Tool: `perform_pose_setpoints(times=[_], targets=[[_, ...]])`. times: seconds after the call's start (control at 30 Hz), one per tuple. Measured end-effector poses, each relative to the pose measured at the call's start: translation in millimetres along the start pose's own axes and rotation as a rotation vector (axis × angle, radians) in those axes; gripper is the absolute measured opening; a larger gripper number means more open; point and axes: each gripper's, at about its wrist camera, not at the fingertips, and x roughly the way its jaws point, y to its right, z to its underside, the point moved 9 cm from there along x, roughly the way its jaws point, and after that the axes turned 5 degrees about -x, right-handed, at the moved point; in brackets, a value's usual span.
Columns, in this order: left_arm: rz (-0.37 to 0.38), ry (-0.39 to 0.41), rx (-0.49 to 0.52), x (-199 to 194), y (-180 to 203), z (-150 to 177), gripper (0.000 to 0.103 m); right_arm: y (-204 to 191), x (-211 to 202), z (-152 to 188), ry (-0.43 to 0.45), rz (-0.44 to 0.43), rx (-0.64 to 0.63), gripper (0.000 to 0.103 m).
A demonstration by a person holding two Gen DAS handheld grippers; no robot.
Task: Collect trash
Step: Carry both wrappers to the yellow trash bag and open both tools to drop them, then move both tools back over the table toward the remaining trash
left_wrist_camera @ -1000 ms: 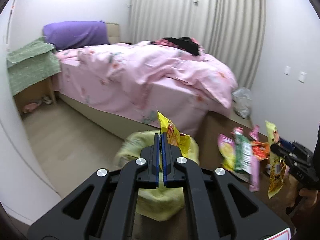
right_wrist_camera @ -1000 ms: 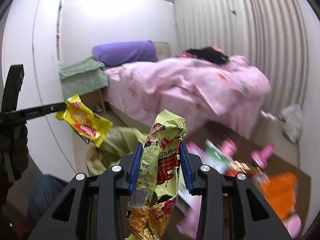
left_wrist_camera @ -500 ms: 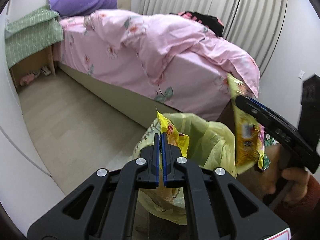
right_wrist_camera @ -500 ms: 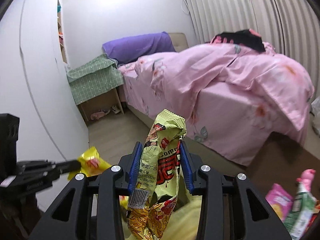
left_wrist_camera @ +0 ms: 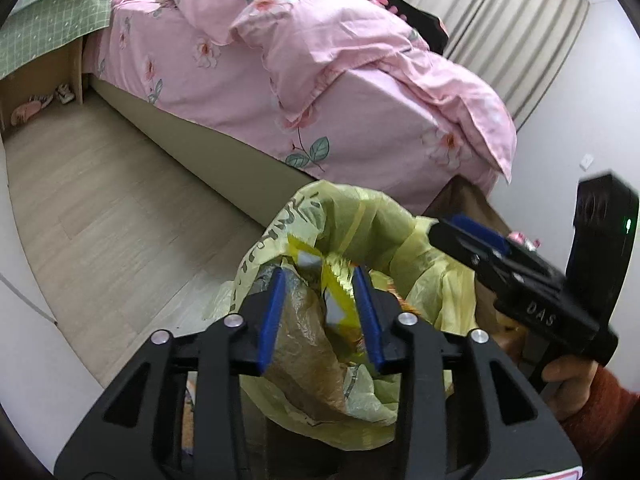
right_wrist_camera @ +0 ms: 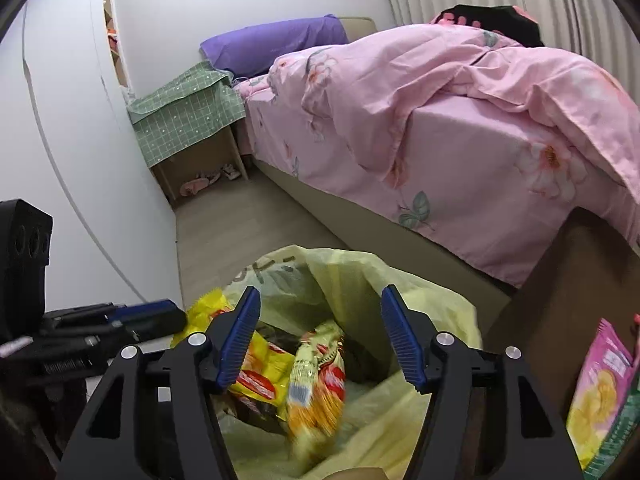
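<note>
Both tongs now released over the yellow trash bag [right_wrist_camera: 360, 280]: right tongs [right_wrist_camera: 320, 336] dropping green snack wrapper [right_wrist_camera: 316, 376] at 6 o'clock, left tongs [left_wrist_camera: 318, 312] letting yellow wrapper [left_wrist_camera: 332, 280] go. Pink packets [right_wrist_camera: 600, 384] waiting at 3 o'clock; pink bed [right_wrist_camera: 460, 120] sitting beyond at 12.

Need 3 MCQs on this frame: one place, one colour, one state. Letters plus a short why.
1. Where is the green-and-orange snack packet?
A. on the bed
B. inside the yellow trash bag
C. on the nightstand

2. What colour is the pillow?
A. purple
B. white
C. green

3. How do the jaws of the right gripper stand?
A. shut on a packet
B. shut on nothing
C. open

Answers: 1 B, the packet lies among wrappers in the bag's mouth; 2 A, purple at the head of the pink bed; 3 C, the blue pads stand wide apart, nothing between them.
</note>
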Motion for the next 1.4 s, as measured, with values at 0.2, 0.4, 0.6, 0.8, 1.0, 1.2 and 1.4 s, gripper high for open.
perform_pose_setpoints(times=[0.2,0.4,0.6,0.8,1.0,1.2,1.4], targets=[[0.006,0.058,-0.08,-15.7,-4.8,-11.5,0.039,17.7,-37.0,-0.4,0.03,0.038,0.015,0.06],[-0.005,0.104,-0.069,-33.9,13.6,-11.0,0.04,49.7,-97.9,18.5,0.053,0.128,-0.011,0.06],[0.051,0.084,0.068,-28.5,80.1,11.4,0.041,88.1,-166.3,66.7,0.008,0.179,0.017,0.066],[0.136,-0.009,0.226,-7.7,164.8,47.8,0.041,133.8,-237.6,114.1,-0.026,0.37,0.0,0.066],[0.189,-0.045,0.304,5.0,223.4,70.8,0.041,194.7,-285.3,154.9,-0.039,0.438,0.156,0.066],[0.252,-0.054,0.404,10.7,280.1,87.2,0.041,238.6,-328.9,169.7,0.007,0.527,0.209,0.066],[0.263,-0.081,0.442,27.3,315.9,107.5,0.041,284.4,-351.5,185.3,0.017,0.527,0.263,0.066]])
